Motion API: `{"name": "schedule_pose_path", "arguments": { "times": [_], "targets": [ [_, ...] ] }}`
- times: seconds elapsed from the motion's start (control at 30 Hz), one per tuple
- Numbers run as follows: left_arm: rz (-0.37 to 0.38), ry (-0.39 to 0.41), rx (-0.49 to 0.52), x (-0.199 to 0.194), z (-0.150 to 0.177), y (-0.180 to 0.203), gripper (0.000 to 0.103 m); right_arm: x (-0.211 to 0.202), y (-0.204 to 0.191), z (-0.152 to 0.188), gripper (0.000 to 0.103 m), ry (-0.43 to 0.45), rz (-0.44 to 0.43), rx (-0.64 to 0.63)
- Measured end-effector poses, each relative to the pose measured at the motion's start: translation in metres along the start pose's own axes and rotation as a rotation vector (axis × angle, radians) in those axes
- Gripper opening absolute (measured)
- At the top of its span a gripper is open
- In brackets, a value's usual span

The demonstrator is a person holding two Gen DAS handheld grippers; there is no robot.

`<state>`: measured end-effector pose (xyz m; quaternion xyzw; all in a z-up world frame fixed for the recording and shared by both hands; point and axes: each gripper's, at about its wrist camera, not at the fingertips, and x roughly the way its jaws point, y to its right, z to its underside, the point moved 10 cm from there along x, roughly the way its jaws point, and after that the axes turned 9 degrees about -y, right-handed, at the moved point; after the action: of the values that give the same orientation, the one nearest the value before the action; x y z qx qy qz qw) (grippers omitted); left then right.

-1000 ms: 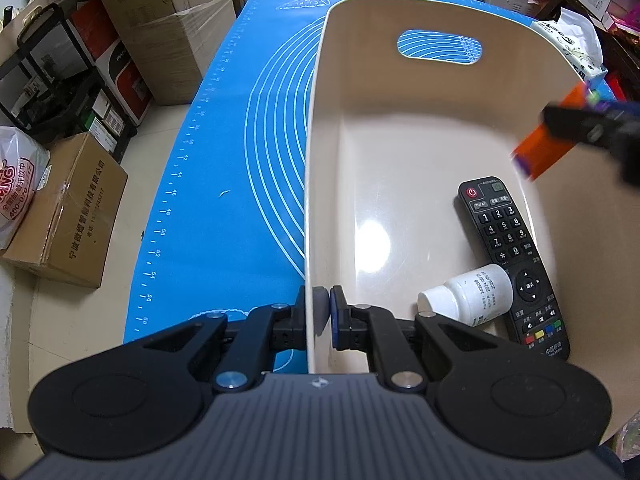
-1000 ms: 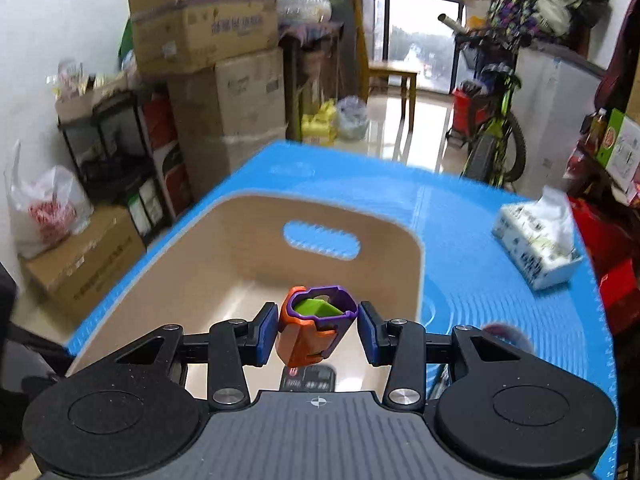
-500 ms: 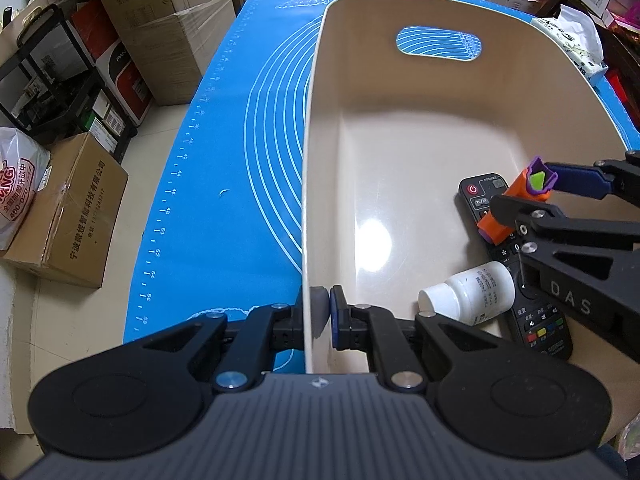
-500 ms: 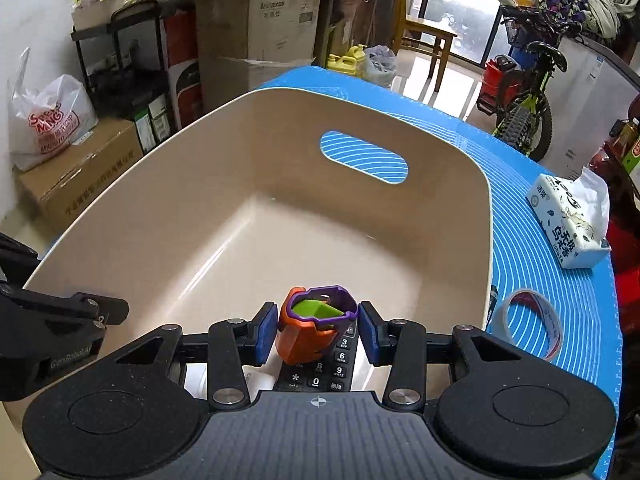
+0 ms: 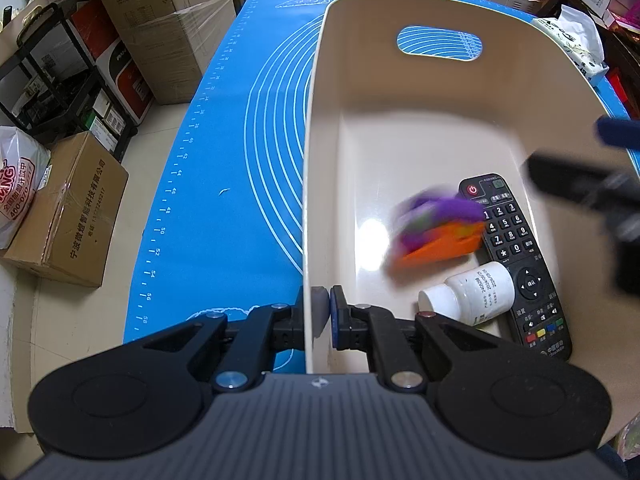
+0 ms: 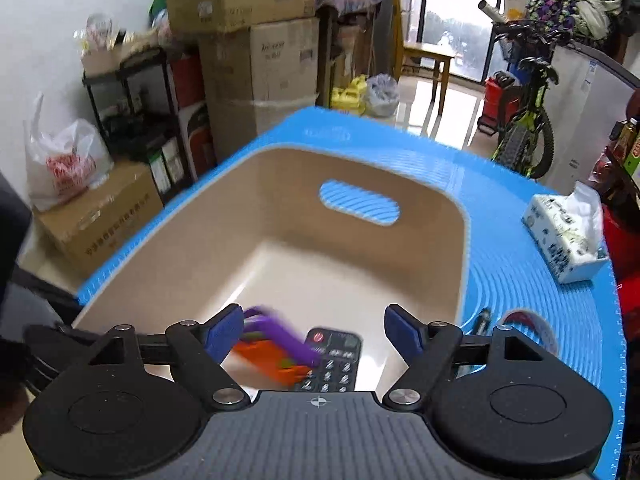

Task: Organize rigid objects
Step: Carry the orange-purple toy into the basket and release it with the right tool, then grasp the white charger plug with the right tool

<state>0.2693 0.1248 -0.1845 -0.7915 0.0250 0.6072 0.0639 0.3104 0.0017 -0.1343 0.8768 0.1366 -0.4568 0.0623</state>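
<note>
Only my left view shows the white pill bottle (image 5: 472, 296) beside the remote (image 5: 516, 264). My left fingers (image 5: 321, 312) clamp the bin wall (image 5: 310, 184); my right fingers (image 6: 316, 330) gape, holding nothing, above the blurred orange-purple toy (image 6: 276, 354) in the bin.

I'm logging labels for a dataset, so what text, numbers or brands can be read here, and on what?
"1 2 3 4 5 6 7 8 9 0": keys of the remote in the bin.
"40" to "58": ruler scale on the blue mat.
"宁波微煜智能科技有限公司": cardboard box on the floor.
"400-070": plastic bag.
Pill bottle label: too small to read.
Tissue pack print: blurred.
</note>
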Motion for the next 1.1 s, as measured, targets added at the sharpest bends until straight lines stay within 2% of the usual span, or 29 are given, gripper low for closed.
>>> {"name": "schedule_pose_path", "arguments": {
  "times": [0.27, 0.47, 0.63, 0.87, 1.1],
  "targets": [
    [0.003, -0.001, -0.003, 0.0, 0.001, -0.001, 0.012, -0.041, 0.07, -0.002, 0.083, 0.085, 0.039, 0.136],
    [0.011, -0.004, -0.007, 0.0, 0.001, -0.002, 0.012, -0.044, 0.144, 0.018, 0.083, 0.061, 0.143, 0.231],
    [0.007, -0.004, -0.004, 0.001, 0.0, -0.003, 0.012, -0.023, 0.191, 0.048, 0.083, -0.008, 0.18, 0.35],
    [0.006, -0.007, -0.002, 0.002, 0.0, -0.001, 0.012, 0.018, 0.204, 0.08, 0.083, -0.109, 0.185, 0.412],
    [0.0, -0.009, 0.0, 0.002, 0.0, 0.0, 0.012, 0.051, 0.199, 0.088, 0.082, -0.159, 0.173, 0.472]
  ]
}}
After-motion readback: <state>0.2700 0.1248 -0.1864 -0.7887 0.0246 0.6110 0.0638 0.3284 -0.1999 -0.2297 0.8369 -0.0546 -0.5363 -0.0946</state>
